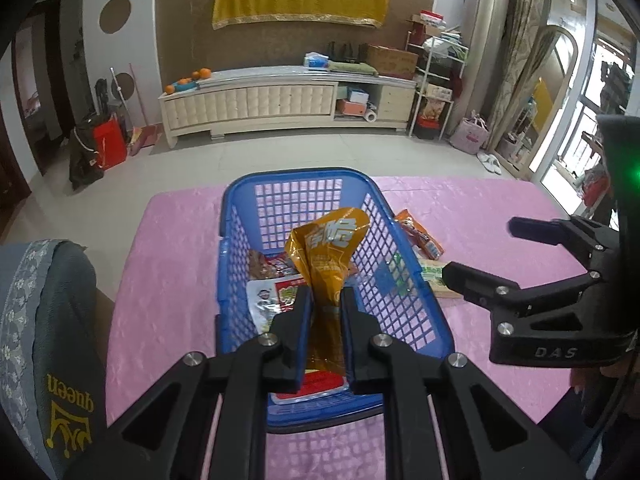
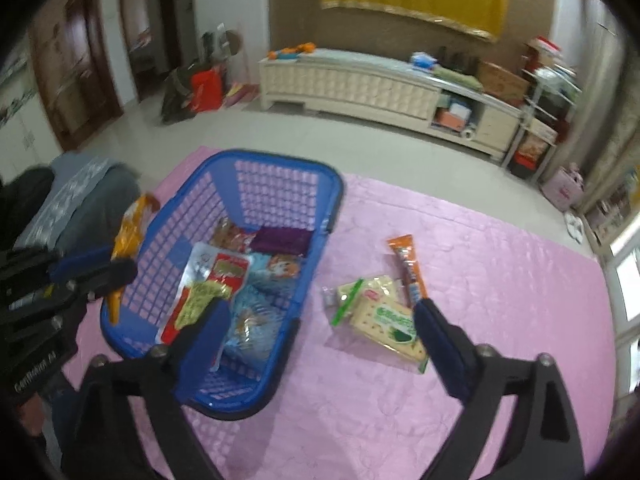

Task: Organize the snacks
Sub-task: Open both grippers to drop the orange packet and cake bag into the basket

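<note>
Currently the left gripper (image 1: 326,304) has its jaws clenched on a yellow snack bag (image 1: 329,256), held over the blue basket (image 1: 416,292). Light and crinkly, it likely suits a pinch at its gathered neck. At three o'clock, the right gripper (image 2: 320,320) hangs released above the cracker pack (image 2: 384,320) on the counter (image 2: 480,280).

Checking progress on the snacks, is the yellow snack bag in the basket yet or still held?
Still held: the left gripper is shut on the yellow snack bag, upright above the blue basket, not lying among the packets inside.
</note>
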Motion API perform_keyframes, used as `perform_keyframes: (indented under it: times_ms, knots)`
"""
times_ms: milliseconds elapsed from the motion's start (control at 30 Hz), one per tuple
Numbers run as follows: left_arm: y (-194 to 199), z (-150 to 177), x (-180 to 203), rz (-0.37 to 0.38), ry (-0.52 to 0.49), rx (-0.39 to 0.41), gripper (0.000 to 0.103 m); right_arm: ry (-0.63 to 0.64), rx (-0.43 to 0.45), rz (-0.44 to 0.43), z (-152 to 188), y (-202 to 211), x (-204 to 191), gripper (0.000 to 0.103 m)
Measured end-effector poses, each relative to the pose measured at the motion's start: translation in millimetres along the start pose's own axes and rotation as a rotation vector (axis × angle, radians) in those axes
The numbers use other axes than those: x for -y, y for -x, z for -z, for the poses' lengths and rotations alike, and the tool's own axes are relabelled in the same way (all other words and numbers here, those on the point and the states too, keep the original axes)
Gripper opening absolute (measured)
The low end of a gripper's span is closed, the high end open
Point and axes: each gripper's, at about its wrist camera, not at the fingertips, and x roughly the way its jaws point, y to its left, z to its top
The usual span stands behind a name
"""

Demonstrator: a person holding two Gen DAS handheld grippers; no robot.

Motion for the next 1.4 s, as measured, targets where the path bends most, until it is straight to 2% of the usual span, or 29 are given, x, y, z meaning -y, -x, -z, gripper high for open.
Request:
perform_keyframes:
  times_ms: [133, 300, 467, 733, 1033, 1133, 1233, 1300, 1400]
  knots:
    - [-10.0, -2.6, 6.4, 0.006, -0.025, -0.022, 0.013, -0.068, 0.029, 0.023, 3.2, -2.2, 5.8, 0.103]
    - [-27.4, -3.9, 10.2, 0.001, -0.060, -0.067, 0.013, -0.076, 0.072, 0.050, -1.3, -4.9, 6.6, 0.103]
    - [-38.2, -4.8, 4.7, -0.004, -0.060, -0.089, 0.014, -0.073, 0.076, 0.104, 4.4, -13.9, 11.9, 0.103]
    - [-48.3, -13.9, -4.2, -0.022, -0.015, -0.095, 0.014, -0.115, 0.059, 0.055, 4.9, -27.2, 26.4, 0.103]
    - [-61.0, -31.0, -4.5, -0.054, -0.035, -0.101, 0.017, -0.107, 0.051, 0.005, 0.6, -36.9, 30.2, 0.103]
    - [-66.4, -31.7, -1.3, -0.053, -0.038, -0.110, 0.021, -0.113, 0.045, 0.005, 1.2, -38.6, 34.0, 0.103]
    - [-73.2, -30.3, 1.1, -0.057, -0.050, -0.142, 0.036, -0.126, 0.036, -0.008, 2.5, -38.3, 38.6, 0.103]
    - [-74.5, -30.2, 2.1, -0.054, -0.047, -0.150, 0.050, -0.145, 0.020, -0.029, 3.2, -38.9, 42.9, 0.103]
    - [-68.3, -28.5, 4.8, -0.046, -0.044, -0.140, 0.061, -0.167, 0.008, -0.030, 5.1, -35.9, 49.5, 0.103]
